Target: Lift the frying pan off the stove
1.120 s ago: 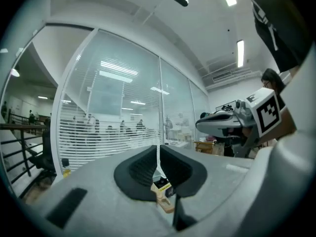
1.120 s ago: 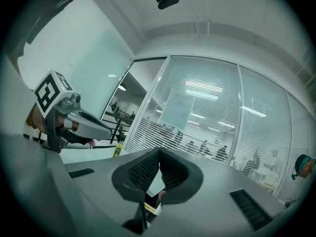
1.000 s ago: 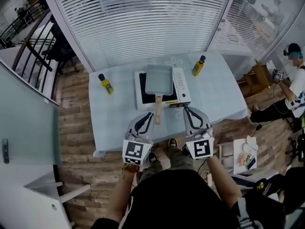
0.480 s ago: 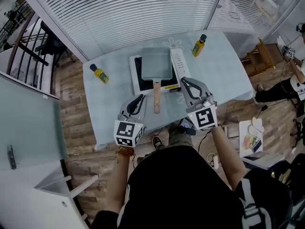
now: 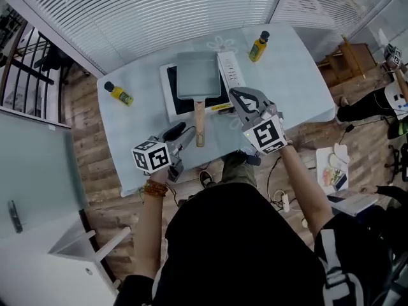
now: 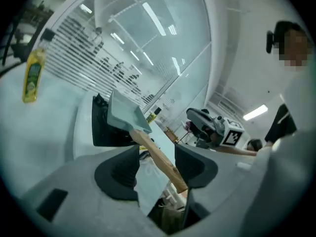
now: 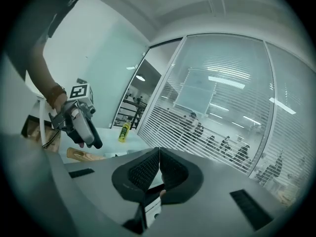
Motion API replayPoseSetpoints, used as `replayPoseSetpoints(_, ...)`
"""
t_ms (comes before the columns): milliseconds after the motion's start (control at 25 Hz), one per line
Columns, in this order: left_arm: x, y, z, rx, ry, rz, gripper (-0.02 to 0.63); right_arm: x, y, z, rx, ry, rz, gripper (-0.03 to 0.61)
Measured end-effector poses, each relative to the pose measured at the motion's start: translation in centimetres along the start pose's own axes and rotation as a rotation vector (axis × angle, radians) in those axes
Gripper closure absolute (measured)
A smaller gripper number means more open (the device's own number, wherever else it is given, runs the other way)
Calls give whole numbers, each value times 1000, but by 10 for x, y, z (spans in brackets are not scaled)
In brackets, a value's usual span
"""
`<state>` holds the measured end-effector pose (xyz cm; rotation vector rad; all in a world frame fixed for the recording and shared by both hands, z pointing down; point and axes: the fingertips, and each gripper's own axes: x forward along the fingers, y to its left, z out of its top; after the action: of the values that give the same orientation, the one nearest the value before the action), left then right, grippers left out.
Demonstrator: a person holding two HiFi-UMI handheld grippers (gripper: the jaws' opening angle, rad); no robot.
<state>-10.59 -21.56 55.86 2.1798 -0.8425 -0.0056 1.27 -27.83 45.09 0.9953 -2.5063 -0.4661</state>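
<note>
A grey-blue rectangular frying pan (image 5: 198, 75) sits on the white stove with a black top (image 5: 172, 93); its wooden handle (image 5: 199, 123) points toward me over the table. My left gripper (image 5: 176, 133) hangs just left of the handle's end. Its jaws have just been opening and stand open. In the left gripper view the handle (image 6: 159, 154) runs between the open left gripper (image 6: 157, 162) without touching the pads, and the pan (image 6: 124, 113) lies beyond. My right gripper (image 5: 236, 95) is shut and empty, above the stove's right front corner; the right gripper (image 7: 159, 169) shows its pads together.
One yellow bottle (image 5: 118, 94) stands at the table's left, another (image 5: 257, 46) at the back right. The light blue table (image 5: 280, 88) backs onto a glass wall with blinds. The stove's white control strip (image 5: 228, 74) runs along the pan's right. A person (image 5: 392, 101) sits at far right.
The left gripper has dropped, rolled over and opened beside the handle's end. The right gripper, still shut, has moved forward to the stove's right front corner.
</note>
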Motion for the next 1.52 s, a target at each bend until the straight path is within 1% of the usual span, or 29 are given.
replayPoseSetpoints(40, 1, 1, -2, -78, 9, -47, 382, 3, 0, 0, -6, -1, 9, 577)
replayPoseSetpoints(120, 3, -3, -6, -237, 27, -173, 329, 10, 2, 1, -20, -2, 33, 577)
replayPoseSetpoints(200, 8, -11, -11, -347, 57, -290, 310, 15, 3, 2, -41, 2, 60, 575)
replayPoseSetpoints(240, 10, -12, -14, -381, 73, -317, 308, 18, 4, 2, -53, 5, 73, 575)
replayPoseSetpoints(360, 16, -3, -25, -456, 93, -321, 309, 22, 9, 3, -75, 11, 103, 575)
replayPoseSetpoints(520, 28, -2, -29, -571, 96, -382, 310, 22, 10, -1, -59, 25, 115, 575)
replayPoseSetpoints(680, 39, -11, -34, -618, 135, -428, 310, 22, 8, -6, -1, 33, 112, 575)
replayPoseSetpoints(800, 43, -19, -30, -667, 115, -470, 310, 20, 8, -7, 43, 39, 117, 575)
replayPoseSetpoints(880, 46, -18, -27, -706, 88, -486, 310, 18, 11, -9, 118, 43, 156, 575)
replayPoseSetpoints(960, 48, -14, -22, -749, 65, -499, 311, 16, 20, -13, 219, 49, 235, 575)
replayPoseSetpoints(1000, 48, -14, -20, -758, 60, -504, 326, 15, 24, -15, 251, 54, 267, 574)
replayPoseSetpoints(1040, 48, -14, -18, -755, 61, -508, 355, 13, 28, -17, 268, 61, 288, 574)
replayPoseSetpoints(1120, 48, -17, -18, -734, 84, -511, 419, 10, 31, -22, 281, 77, 307, 574)
replayPoseSetpoints(1240, 48, -15, -22, -723, 123, -489, 486, 8, 34, -31, 324, 95, 325, 574)
replayPoseSetpoints(1320, 48, -15, -22, -740, 134, -486, 486, 10, 35, -35, 395, 96, 341, 572)
replayPoseSetpoints(1360, 48, -14, -23, -745, 136, -484, 486, 10, 36, -37, 442, 97, 353, 559)
replayPoseSetpoints(1400, 48, -14, -23, -745, 137, -478, 487, 11, 38, -39, 495, 100, 368, 538)
replayPoseSetpoints(1520, 51, -15, -24, -753, 138, -468, 489, 15, 42, -48, 655, 123, 420, 523)
